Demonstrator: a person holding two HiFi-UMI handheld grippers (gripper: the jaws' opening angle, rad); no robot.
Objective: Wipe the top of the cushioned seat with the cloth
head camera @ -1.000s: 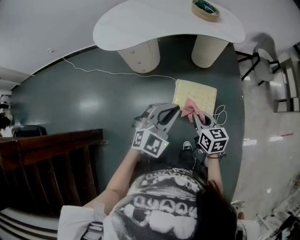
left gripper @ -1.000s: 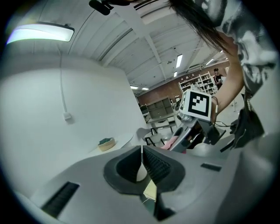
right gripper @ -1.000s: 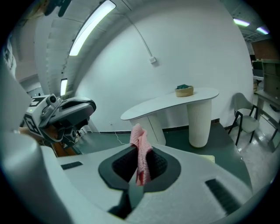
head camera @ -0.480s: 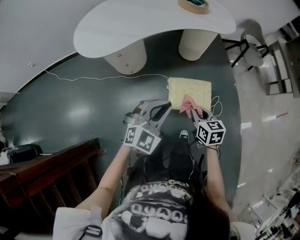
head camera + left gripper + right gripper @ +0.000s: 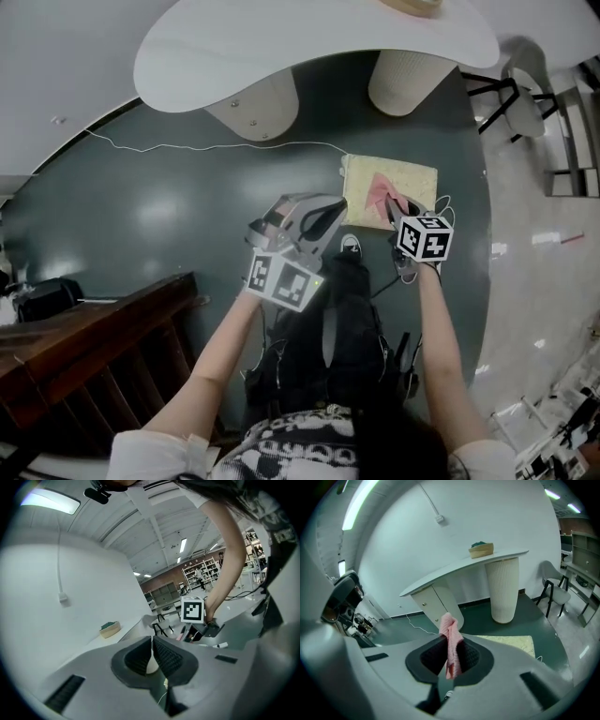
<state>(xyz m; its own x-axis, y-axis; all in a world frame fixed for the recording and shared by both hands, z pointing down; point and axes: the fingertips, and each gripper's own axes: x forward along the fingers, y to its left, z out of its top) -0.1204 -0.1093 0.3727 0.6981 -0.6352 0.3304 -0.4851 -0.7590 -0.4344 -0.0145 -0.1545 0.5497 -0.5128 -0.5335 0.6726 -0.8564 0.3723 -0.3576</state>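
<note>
The cushioned seat [image 5: 410, 190] is a pale yellow square pad on the dark green floor, in front of the white table. A pink cloth [image 5: 379, 190] hangs over its left part, pinched in my right gripper [image 5: 394, 204], which is shut on it. In the right gripper view the pink cloth [image 5: 450, 645] stands up between the jaws, with the seat [image 5: 511, 643] just beyond. My left gripper [image 5: 323, 217] hovers left of the seat, its jaws closed together and empty. In the left gripper view the left gripper [image 5: 152, 657] shows its pads touching.
A white curved table [image 5: 309, 42] on two pillars stands beyond the seat, with a small bowl [image 5: 481, 550] on top. A white cable [image 5: 206, 146] runs across the floor. A dark wooden railing [image 5: 84, 328] sits at the left. A chair [image 5: 521, 103] stands at the right.
The right gripper has carried the pink cloth forward, further onto the seat. The left gripper has stayed beside the seat. The head view has shifted.
</note>
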